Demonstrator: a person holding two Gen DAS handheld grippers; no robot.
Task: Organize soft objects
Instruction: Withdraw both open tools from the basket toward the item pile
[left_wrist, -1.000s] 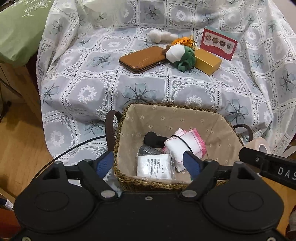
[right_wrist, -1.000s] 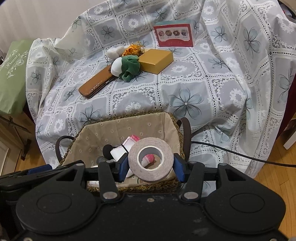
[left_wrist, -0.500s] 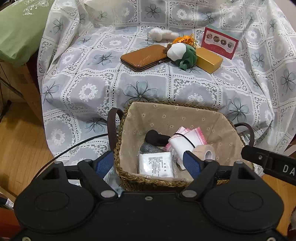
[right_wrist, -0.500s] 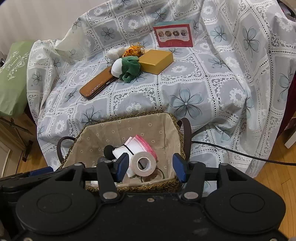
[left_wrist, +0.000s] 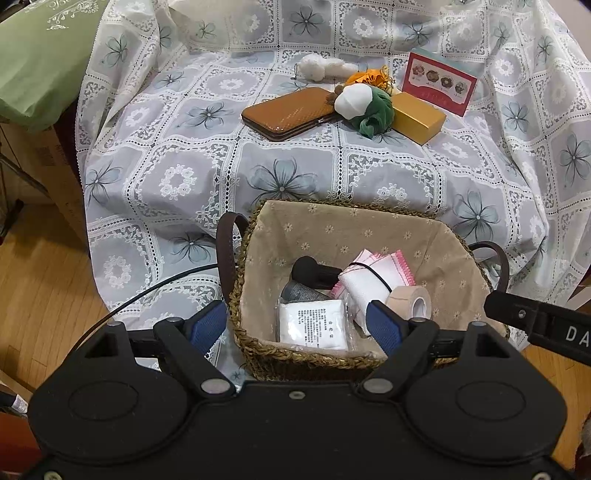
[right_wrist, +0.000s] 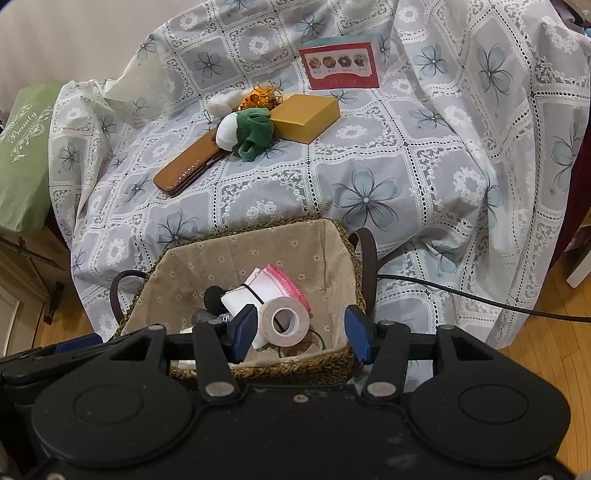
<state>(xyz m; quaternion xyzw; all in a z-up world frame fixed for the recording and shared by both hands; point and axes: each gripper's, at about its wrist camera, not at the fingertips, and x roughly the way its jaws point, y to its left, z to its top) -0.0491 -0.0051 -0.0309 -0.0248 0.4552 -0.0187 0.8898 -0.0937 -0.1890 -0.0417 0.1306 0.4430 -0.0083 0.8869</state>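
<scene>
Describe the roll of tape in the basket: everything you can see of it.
The roll of tape is a tan, cloth-looking band wound on a white core with an open centre. It lies loose inside the woven basket, tilted so its hole faces up toward the cameras, leaning against the rolled white cloth beside it. It sits near the basket's front right corner. No gripper touches it: the right gripper hangs above with its fingers apart and empty.

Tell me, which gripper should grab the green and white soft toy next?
Probably the left gripper: its jaws are opening and empty, and the toy sits straight ahead of it. From the right gripper the toy lies off to the left.
</scene>
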